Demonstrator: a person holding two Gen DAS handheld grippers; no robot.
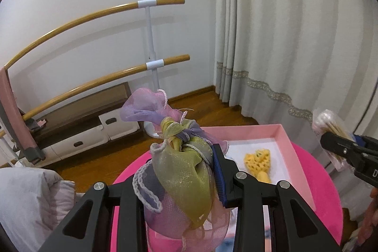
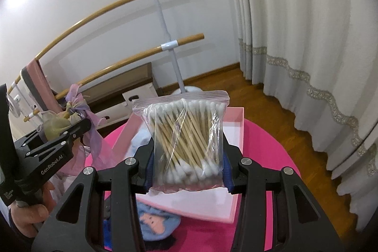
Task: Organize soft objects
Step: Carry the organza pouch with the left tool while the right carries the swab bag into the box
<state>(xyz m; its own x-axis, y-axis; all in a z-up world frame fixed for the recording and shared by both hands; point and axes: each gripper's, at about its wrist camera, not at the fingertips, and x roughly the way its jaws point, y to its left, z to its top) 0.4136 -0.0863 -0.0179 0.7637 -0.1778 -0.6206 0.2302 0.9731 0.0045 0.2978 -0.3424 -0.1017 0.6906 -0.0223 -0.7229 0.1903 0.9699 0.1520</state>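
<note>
My left gripper [image 1: 182,171] is shut on a knotted sheer scarf bundle [image 1: 182,157] in purple, pink and yellow-green, held above the round pink table [image 1: 326,183]. The bundle also shows in the right wrist view [image 2: 70,115], held by the left gripper [image 2: 70,131]. My right gripper [image 2: 187,160] is shut on a clear zip bag of cotton swabs [image 2: 186,136], held over the open pink box [image 2: 238,131]. In the left wrist view the box [image 1: 293,148] holds a yellow crocheted piece [image 1: 258,162], and the right gripper [image 1: 340,141] with the swab bag [image 1: 330,124] is at the right edge.
A blue soft item with a pink patch [image 2: 153,221] lies on the table in front of the box. A wooden ballet barre [image 1: 94,13] stands against the wall, with white storage boxes [image 1: 99,134] beneath it. Curtains [image 1: 295,27] hang at the right. A grey-pink cushion [image 1: 28,200] sits at lower left.
</note>
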